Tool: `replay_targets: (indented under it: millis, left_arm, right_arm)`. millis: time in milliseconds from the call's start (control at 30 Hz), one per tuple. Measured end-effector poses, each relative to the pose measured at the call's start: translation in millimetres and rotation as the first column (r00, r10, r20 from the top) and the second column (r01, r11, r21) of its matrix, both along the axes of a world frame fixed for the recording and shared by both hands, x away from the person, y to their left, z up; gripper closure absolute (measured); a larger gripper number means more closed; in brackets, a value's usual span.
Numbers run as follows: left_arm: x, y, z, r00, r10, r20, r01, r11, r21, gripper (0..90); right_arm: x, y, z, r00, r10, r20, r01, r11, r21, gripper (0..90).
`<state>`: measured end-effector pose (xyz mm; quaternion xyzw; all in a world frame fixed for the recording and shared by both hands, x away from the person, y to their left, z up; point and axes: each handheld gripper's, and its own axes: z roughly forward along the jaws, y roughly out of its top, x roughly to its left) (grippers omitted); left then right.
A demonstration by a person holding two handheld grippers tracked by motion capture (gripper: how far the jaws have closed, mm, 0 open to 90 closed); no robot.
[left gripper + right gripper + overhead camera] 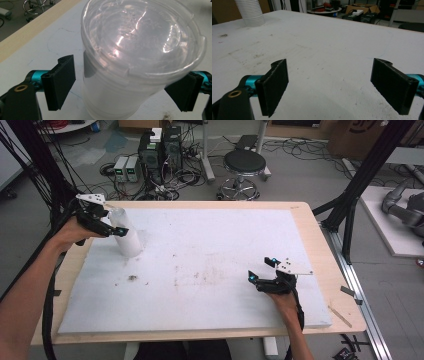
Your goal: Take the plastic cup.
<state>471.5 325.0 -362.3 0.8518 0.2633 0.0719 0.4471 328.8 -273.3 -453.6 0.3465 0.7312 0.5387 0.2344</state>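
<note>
Stack of clear plastic cups [140,57] stands upright at the board's [200,270] far-left corner, looks empty. Left gripper [125,85] wide open around it, seemingly not clamping. Right gripper [337,85] wide open, empty, near-right.

Left tongs [116,229] at white cup stack [126,234], far-left of foam board [200,245]; right tongs [261,270] apart, near-right.

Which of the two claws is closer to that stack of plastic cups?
Left. The left claw has its jaws open on either side of the stack of cups. The right claw hangs open across the table, far from it.
</note>
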Motion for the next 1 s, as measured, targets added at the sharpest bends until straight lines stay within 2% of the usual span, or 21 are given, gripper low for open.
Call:
replay_targets:
  millis: [300,700,1000]
  left_arm:
    - [-0.6,-0.6,2.3,1.0000,0.008,0.005,-0.008,1.0000,-0.005,17.2]
    - [-0.5,-3.3,1.9,1.0000,0.002,0.000,-0.002,0.9999,-0.011,28.0]
    - [-0.9,-3.6,2.7,0.9999,0.008,0.009,-0.008,0.9999,-0.008,31.8]
  right_arm:
    - [0.2,-0.2,0.1,1.0000,0.000,0.005,0.000,1.000,-0.009,14.2]
    - [0.2,0.0,0.1,1.0000,0.000,0.007,0.000,1.000,-0.011,14.2]
    - [0.2,0.0,0.1,1.0000,0.001,0.007,-0.001,1.000,-0.012,14.2]
